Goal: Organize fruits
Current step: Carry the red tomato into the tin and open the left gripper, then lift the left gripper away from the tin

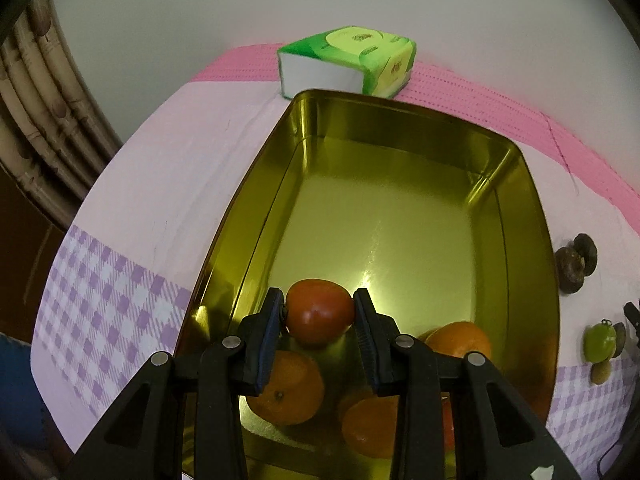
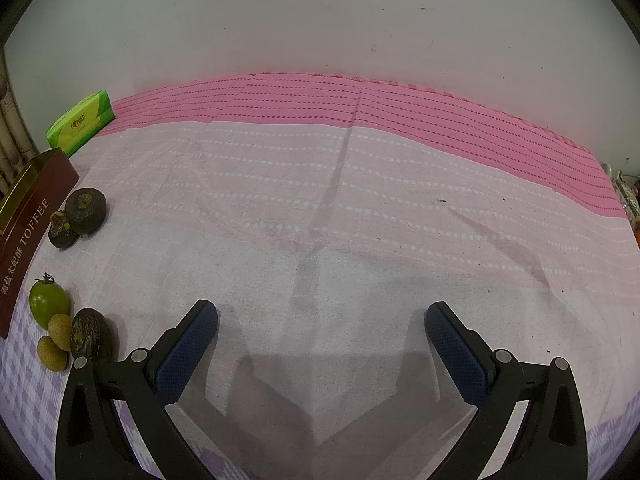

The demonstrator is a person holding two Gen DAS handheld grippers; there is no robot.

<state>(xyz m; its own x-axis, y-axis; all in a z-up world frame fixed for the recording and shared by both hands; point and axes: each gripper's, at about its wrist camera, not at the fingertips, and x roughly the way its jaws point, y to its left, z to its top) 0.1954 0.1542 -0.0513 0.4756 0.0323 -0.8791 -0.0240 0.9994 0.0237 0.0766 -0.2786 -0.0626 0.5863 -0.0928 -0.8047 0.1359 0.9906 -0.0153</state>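
Note:
My left gripper [image 1: 319, 312] is shut on a red tomato [image 1: 320, 314] and holds it over the near end of a gold tin box [image 1: 384, 120]. Three oranges lie in the box below it: one at left [image 1: 292, 392], one in the middle [image 1: 366, 424], one at right [image 1: 460, 340]. My right gripper [image 2: 320, 316] is open and empty above the bare cloth. To its left lie a green tomato [image 2: 49, 303], two small yellow fruits [image 2: 54, 342] and three dark brown fruits, one [image 2: 91, 334] beside the green tomato and two [image 2: 85, 205] farther back.
The box's maroon side [image 2: 32, 216] reads TOFFEE in the right wrist view. A green tissue pack [image 1: 352, 62] lies behind the box by the wall. The table has a pink and lilac checked cloth [image 2: 360, 200]. A curtain [image 1: 44, 120] hangs at far left.

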